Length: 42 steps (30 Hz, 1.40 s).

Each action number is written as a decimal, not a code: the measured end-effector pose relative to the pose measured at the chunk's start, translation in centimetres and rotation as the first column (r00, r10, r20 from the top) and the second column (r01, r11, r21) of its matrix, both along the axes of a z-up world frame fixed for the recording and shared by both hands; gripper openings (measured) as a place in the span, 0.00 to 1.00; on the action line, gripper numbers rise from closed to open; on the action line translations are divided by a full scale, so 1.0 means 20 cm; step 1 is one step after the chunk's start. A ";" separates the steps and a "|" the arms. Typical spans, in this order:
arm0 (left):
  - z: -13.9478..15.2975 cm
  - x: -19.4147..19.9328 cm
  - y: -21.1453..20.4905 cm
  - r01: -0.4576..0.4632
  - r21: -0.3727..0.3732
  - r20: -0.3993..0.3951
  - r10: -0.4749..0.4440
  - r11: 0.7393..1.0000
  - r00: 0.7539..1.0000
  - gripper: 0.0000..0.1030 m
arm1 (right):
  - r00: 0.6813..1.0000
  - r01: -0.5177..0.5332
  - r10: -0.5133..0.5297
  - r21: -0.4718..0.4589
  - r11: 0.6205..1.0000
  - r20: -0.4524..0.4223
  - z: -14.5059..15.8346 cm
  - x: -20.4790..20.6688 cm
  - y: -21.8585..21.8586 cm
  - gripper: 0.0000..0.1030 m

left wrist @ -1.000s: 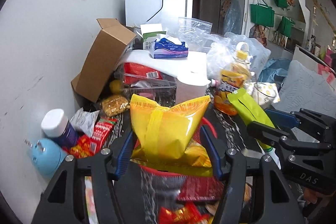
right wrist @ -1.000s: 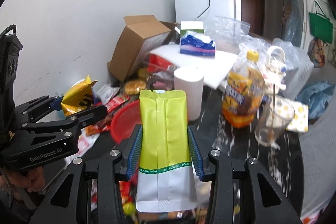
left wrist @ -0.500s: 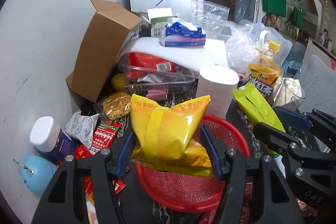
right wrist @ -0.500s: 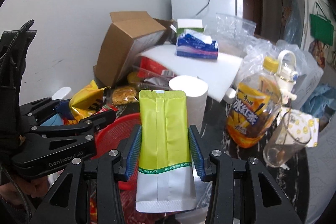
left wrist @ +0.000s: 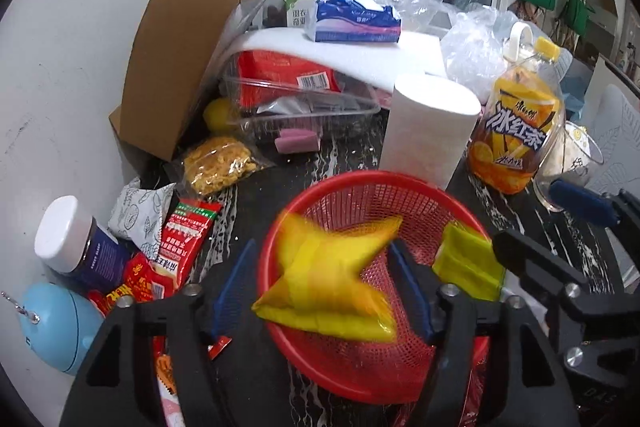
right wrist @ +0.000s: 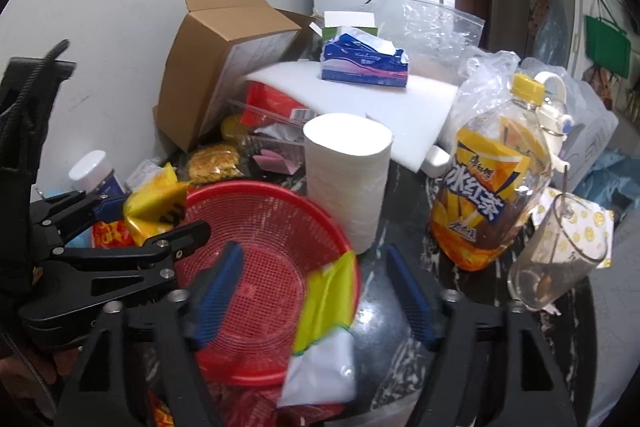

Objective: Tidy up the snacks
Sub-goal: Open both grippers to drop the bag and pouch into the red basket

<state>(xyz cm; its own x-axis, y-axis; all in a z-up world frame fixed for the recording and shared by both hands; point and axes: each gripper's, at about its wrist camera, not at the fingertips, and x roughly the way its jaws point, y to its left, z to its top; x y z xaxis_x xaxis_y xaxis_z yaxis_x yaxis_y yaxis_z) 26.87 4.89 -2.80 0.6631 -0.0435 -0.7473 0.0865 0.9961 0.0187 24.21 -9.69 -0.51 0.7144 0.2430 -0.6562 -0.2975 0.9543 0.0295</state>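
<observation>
The crinkled yellow snack bag over the round red mesh basket is smeared by motion blur; its print is unreadable. The lime-green and white flat pouch is likewise blurred, and its lower end is hidden behind the gripper frame. The red snack packets at the desk's left are partly covered by the black frame. The pale blue rounded object is cut by the picture's edge; its type cannot be determined.

basket: 1 | bottle: 1 | paper roll: 1 | cardboard box: 1
</observation>
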 end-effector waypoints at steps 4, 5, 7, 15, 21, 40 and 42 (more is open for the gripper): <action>0.03 -0.03 -0.01 -0.010 0.009 0.017 0.010 1.000 1.000 0.70 | 1.000 0.012 -0.012 -0.018 1.000 -0.004 0.02 -0.01 -0.02 0.73; 0.05 -0.03 -0.01 -0.011 0.011 0.022 0.010 1.000 1.000 0.70 | 1.000 0.013 -0.013 -0.020 1.000 -0.002 0.02 -0.02 -0.02 0.73; 0.07 -0.04 -0.02 -0.011 0.013 0.027 0.011 1.000 1.000 0.70 | 1.000 0.018 -0.018 -0.028 0.999 0.001 0.04 -0.03 -0.03 0.73; 0.23 -0.12 -0.03 -0.004 0.006 0.076 0.003 1.000 0.997 0.70 | 0.999 0.038 -0.037 -0.035 0.999 0.032 0.17 -0.09 -0.06 0.73; 0.35 -0.22 -0.04 0.015 -0.014 0.103 -0.014 1.000 0.995 0.70 | 0.996 0.053 -0.050 -0.037 0.998 0.072 0.29 -0.18 -0.07 0.73; 0.66 -0.79 -0.08 -0.007 0.054 0.262 -0.007 0.999 0.965 0.70 | 0.982 0.141 -0.134 -0.037 0.989 0.135 0.57 -0.66 -0.15 0.75; 0.65 -0.84 -0.08 0.000 0.059 0.261 -0.015 0.998 0.965 0.70 | 0.982 0.142 -0.136 -0.035 0.989 0.132 0.56 -0.71 -0.16 0.76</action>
